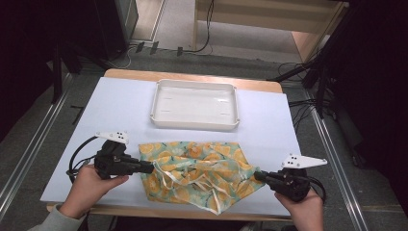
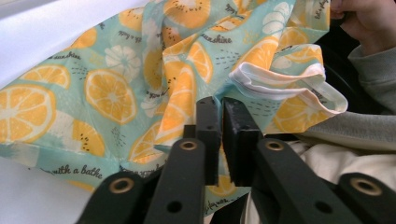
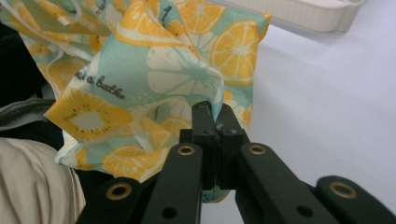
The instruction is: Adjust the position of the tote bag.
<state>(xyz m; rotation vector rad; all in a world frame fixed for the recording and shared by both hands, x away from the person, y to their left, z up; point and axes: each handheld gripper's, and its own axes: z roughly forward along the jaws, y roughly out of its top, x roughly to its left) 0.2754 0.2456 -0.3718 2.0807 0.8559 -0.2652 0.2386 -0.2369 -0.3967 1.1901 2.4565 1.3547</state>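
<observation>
From the high view, the orange-slice print cloth (image 1: 199, 173) lies crumpled on the white sheet over the table (image 1: 120, 110), near the front edge, with a white tray (image 1: 194, 104) sitting well apart behind it. The left gripper (image 1: 150, 167) comes in at the cloth's left edge and the right gripper (image 1: 257, 175) at its right corner, each in a hand (image 1: 89, 185). Honestly you can't read the jaws from up here, they're too small and dark against the fabric. The cloth's white trim loops around in front and it's hard to say how the layers are folded.

Left gripper view: the jaws stand nearly together with a narrow gap, and a fold of the cloth (image 2: 140, 84) sits right at their tips. Whether the pads actually press on it I can't tell, since the fabric runs behind the black pads. A hemmed white edge (image 2: 280, 81) sticks up to the right. The other hand (image 2: 369, 23) is cut off at the top corner, and a grey sleeve (image 2: 373, 79) goes off the frame.

Right gripper view: the jaws are clenched tight on a bunched corner of the cloth (image 3: 154, 70), fabric pinched between the tips and hanging below them too. Just a strip of the tray (image 3: 308, 16) shows at the top, the rest cut off. Lower left is dark and some pale clothing, hard to make out.
</observation>
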